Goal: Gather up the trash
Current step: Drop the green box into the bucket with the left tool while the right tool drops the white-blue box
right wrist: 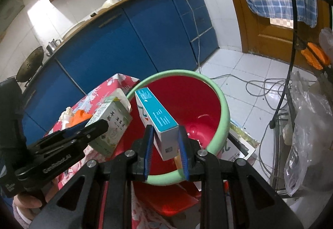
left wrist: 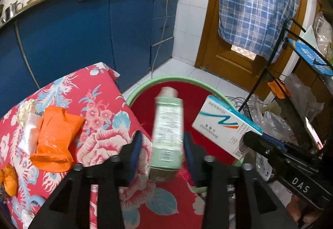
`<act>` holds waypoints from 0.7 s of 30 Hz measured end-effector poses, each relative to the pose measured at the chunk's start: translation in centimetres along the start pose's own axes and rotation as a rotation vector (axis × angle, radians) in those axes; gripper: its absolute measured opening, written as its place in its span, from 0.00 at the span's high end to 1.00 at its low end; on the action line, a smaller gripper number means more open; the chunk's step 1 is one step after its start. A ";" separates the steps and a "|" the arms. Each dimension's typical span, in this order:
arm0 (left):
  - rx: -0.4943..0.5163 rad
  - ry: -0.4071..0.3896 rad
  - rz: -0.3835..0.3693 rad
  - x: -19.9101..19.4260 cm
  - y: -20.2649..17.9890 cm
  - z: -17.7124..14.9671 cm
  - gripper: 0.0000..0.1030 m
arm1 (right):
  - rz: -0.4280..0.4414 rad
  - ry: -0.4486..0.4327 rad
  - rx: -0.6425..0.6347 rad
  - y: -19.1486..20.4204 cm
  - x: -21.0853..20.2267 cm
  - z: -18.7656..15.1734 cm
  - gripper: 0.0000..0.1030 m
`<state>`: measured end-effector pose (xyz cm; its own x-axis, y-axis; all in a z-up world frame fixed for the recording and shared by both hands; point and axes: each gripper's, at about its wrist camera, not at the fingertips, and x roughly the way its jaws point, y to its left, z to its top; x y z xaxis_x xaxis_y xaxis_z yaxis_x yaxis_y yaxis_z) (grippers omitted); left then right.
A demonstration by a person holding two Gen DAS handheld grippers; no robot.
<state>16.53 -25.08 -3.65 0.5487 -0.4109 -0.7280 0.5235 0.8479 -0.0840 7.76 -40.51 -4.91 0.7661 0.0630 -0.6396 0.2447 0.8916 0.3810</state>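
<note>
Between the left gripper's (left wrist: 162,145) blue pads stands a pale green carton (left wrist: 167,135), long axis running straight away from the jaws and tipped forward over the red bin (left wrist: 197,91). The jaws are spread and there is a visible gap on each side of the carton, which is smeared with motion, so I judge it released and dropping rather than held. In the right wrist view the same carton (right wrist: 110,127) sits just at the tip of the left gripper (right wrist: 91,127), beside the bin's green rim (right wrist: 220,124) on the cloth side, so whether it clears the rim is the thing to watch. The right gripper (right wrist: 164,152) pinches a white and teal box (right wrist: 158,122) at its near end, pads pressed on both narrow faces; the box's long axis points away and upward from the jaws, its far end already over the red hollow of the bin. From here the right hand is the better placed: its box hangs above the opening, and letting go should drop it in. Farther to the left of the left jaws, on the floral cloth (left wrist: 100,112), lie an orange bag (left wrist: 56,141) and a white wrapper (left wrist: 29,137), well apart from both grippers and yet to be collected.
</note>
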 end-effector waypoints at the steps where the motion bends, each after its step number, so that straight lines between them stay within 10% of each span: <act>1: 0.001 -0.004 0.003 0.1 0.0 0.0 0.49 | -0.002 0.004 0.002 -0.2 0.2 -0.1 0.73; 21: -0.026 -0.003 0.002 -1.8 0.8 -0.7 0.45 | -0.007 -0.008 0.004 0.2 -0.8 -0.6 0.69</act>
<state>15.55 -23.42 -2.88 0.5515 -0.4102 -0.7263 0.5051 0.8572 -0.1006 6.79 -40.06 -4.70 0.7693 0.0535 -0.6367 0.2520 0.8903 0.3793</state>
